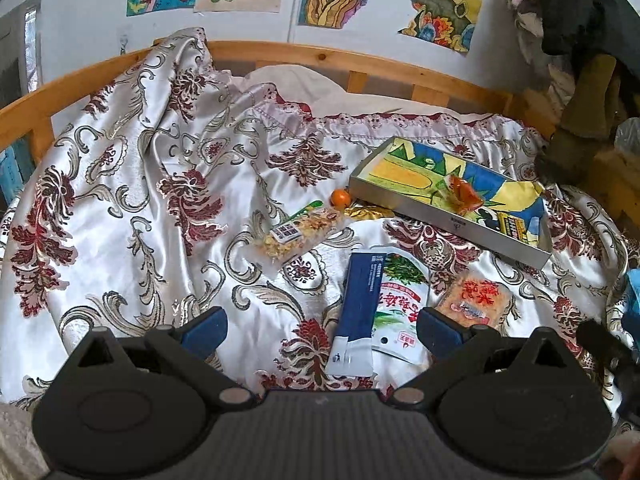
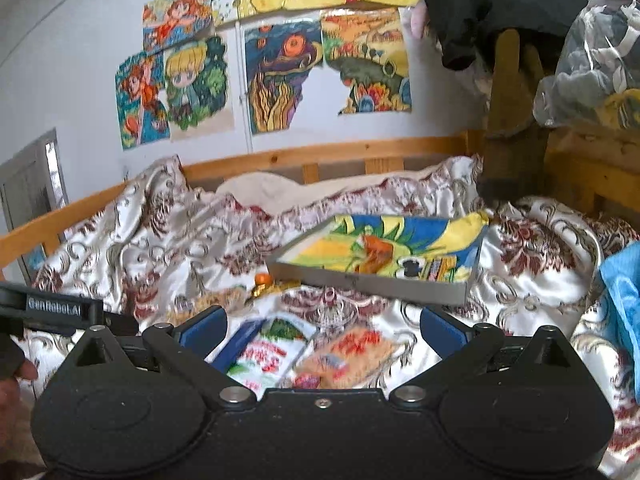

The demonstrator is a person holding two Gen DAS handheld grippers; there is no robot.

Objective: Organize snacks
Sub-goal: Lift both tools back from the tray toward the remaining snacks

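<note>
A: We have both tools hovering low over the bedspread (image 1: 132, 184), and both sets of tongs stand wide apart with nothing between them. The left gripper (image 1: 322, 326) sits above the blue-and-white packet (image 1: 356, 312); the right gripper (image 2: 322, 326) hangs over the orange packet with red characters (image 2: 352, 356).

B: We read that as lining up for a pick, one snack per hand. The shallow tray (image 1: 448, 222) lies just beyond, well within reach, so we judge it to be the destination.

A: It holds one snack already, the orange-red wrapped piece (image 1: 460, 194), resting on the tray's colourful lining. The rest lie loose on the cloth: the clear granola-like bar (image 1: 298, 234), the small orange ball (image 1: 340, 197) just beside the tray's near corner, a gold wrapper (image 1: 366, 213) touching that edge.

B: Our left view gives us these sharply. The right view blurs the near packets, so we cannot read them there.

A: But the right view shows us the other tool's black arm (image 2: 60, 310) at its left edge, and a blue bag (image 2: 624, 300) on the far right that the left view barely catches.
</note>
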